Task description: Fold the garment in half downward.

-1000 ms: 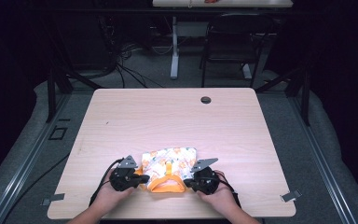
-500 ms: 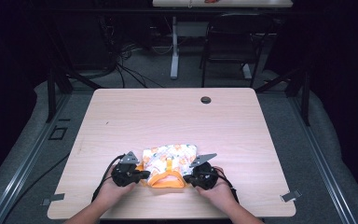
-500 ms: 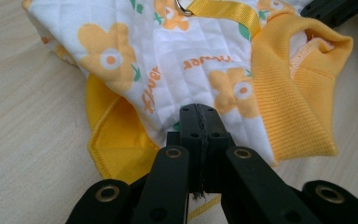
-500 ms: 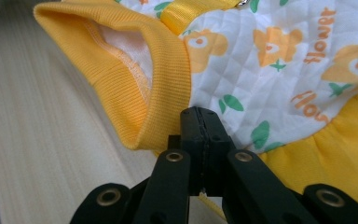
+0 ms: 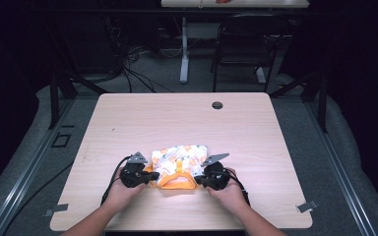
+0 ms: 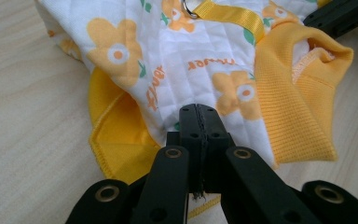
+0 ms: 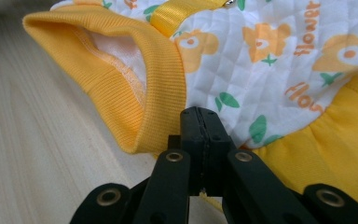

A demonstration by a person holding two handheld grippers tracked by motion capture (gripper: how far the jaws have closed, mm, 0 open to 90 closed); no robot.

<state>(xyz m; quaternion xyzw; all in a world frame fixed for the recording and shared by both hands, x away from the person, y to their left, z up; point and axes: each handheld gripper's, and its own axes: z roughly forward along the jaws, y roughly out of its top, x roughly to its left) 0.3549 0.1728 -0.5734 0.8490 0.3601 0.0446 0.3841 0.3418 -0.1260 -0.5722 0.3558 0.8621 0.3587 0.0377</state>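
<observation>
Since a second ago I have drawn the floral pet garment (image 5: 178, 160) nearer the surface's (image 5: 187, 118) near edge; probably a fold or repositioning. My left claw (image 6: 199, 122) and right claw (image 7: 199, 125) are clamped tight on its quilted hem, either side of the orange collar (image 5: 177, 181).

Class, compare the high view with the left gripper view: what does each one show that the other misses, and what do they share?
High view alone: the person's hands, the whole table with its round hole, and a chair beyond. Left gripper view alone: the quilted stitching, the orange "flower" lettering, and the left gripper with jaws closed on the cloth. Both: the flower-print garment with orange ribbed trim on the wooden tabletop.
</observation>
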